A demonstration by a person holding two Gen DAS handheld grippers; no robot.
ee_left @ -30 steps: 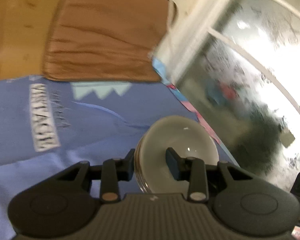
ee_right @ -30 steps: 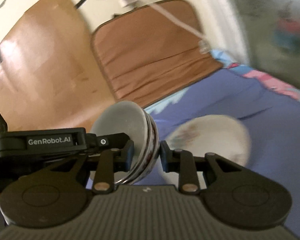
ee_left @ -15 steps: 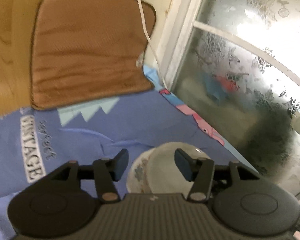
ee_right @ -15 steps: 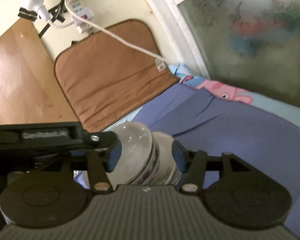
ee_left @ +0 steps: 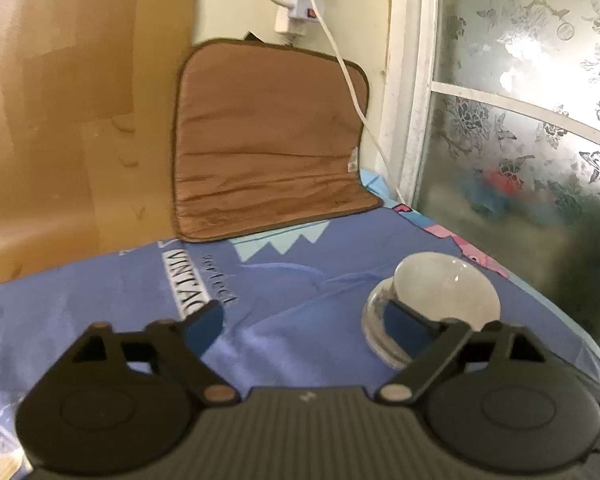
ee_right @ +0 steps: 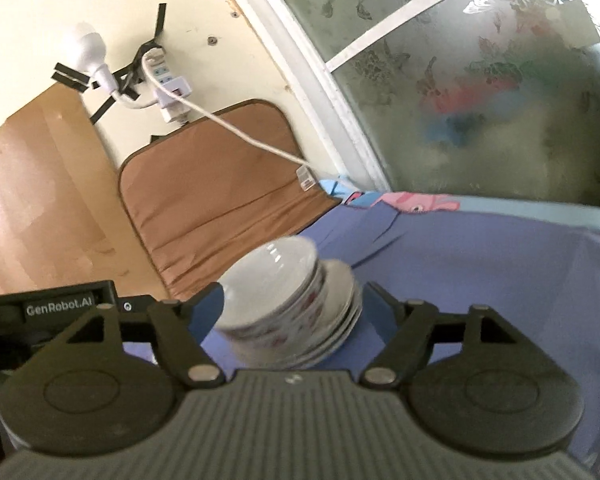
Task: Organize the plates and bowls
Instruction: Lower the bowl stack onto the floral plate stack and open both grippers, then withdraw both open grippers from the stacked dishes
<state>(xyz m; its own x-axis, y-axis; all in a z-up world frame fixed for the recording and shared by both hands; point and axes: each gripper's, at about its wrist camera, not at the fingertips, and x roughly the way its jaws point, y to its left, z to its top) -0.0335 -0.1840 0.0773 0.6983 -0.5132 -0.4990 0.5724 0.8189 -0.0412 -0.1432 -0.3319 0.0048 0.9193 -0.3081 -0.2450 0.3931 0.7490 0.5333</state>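
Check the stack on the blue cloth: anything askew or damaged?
The bowls sit nested on the plates, but the stack appears to lean in the right wrist view; fisheye and blur may exaggerate it. No chips or spills visible. Both grippers, left gripper and right gripper, are open and off the dishes.

Daylight enters through the frosted window (ee_left: 532, 128) at 3 o'clock and burns to white glare there. The room is otherwise dim and warm. Fisheye bending curves the edges. The stacked bowls (ee_right: 284, 300) are smeared by motion blur; corners go black.
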